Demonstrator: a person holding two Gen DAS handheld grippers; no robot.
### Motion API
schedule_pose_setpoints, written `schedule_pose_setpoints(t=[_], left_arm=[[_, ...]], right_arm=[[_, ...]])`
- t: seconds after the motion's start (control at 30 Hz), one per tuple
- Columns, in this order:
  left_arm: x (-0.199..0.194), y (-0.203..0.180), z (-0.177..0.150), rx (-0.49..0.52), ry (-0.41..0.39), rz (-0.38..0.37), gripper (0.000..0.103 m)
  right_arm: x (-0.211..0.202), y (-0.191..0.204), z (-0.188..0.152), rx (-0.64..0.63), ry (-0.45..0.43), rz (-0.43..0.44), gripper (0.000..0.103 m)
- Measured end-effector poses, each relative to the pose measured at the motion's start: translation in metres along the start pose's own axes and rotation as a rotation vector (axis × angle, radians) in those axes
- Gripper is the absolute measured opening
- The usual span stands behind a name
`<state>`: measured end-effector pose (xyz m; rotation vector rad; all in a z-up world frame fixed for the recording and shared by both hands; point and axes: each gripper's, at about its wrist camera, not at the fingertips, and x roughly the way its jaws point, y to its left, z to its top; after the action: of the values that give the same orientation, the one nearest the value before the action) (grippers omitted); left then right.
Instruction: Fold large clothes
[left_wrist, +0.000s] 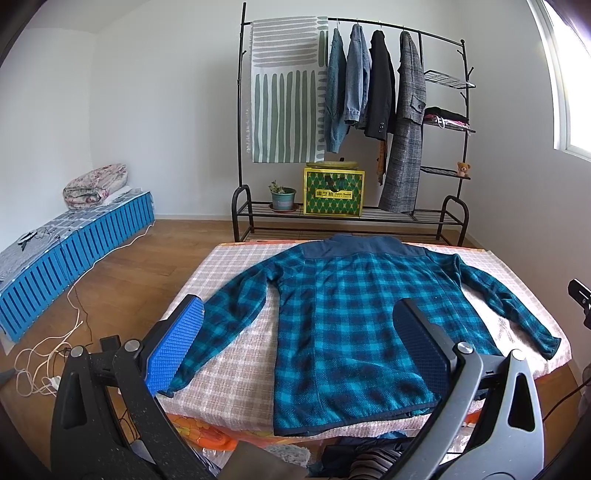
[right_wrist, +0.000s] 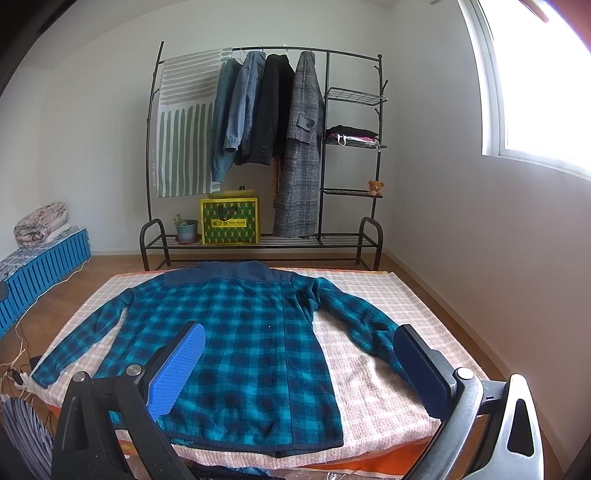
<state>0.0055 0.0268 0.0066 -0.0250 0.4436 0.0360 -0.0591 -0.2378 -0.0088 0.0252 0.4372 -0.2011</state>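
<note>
Checked pink cloth covers the tabletop (left_wrist: 229, 373), and on it the plaid jacket (left_wrist: 354, 325) lies flat, back side up, collar toward the far clothes rack (left_wrist: 351, 122), hem at the near edge, both sleeves spread out and angled down to either side. From the jacket outward: the left gripper (left_wrist: 299, 347) hangs above the near left part, jaws spread wide and holding nothing, with the left sleeve (left_wrist: 221, 317) just by its blue finger; the right gripper (right_wrist: 303, 369) hangs likewise released over the near right part, the right sleeve (right_wrist: 354, 317) running toward its dark finger. The step in hand looks like the first fold. To do it well, I would take each sleeve near the cuff, pinch only one layer, and lay it straight across the back, keeping the body smooth and the hem square with the tabletop edge so later folds line up.
</note>
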Motion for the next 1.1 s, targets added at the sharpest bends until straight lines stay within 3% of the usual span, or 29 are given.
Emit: schedule_pose_setpoints(t=[0.27, 0.7, 0.87, 0.93, 1.1], left_arm=[[0.002, 0.012, -0.001, 0.0, 0.002, 0.008, 0.103], [0.044, 0.036, 0.006, 0.019, 0.037, 0.063, 0.103], [0.068, 0.065, 0.008, 0.028, 0.052, 0.095, 0.103], [0.082, 0.079, 0.008, 0.029, 0.055, 0.131, 0.103], [0.115, 0.128, -0.001, -0.01, 0.086, 0.135, 0.103]], right_arm=[[0.004, 0.004, 0.004, 0.0, 0.001, 0.016, 0.103], [0.023, 0.034, 0.025, -0.047, -0.021, 0.049, 0.103], [0.04, 0.048, 0.033, -0.017, -0.072, 0.084, 0.101], [0.05, 0.056, 0.035, -0.026, -0.071, 0.092, 0.101], [0.074, 0.08, 0.038, -0.06, -0.065, 0.137, 0.101]])
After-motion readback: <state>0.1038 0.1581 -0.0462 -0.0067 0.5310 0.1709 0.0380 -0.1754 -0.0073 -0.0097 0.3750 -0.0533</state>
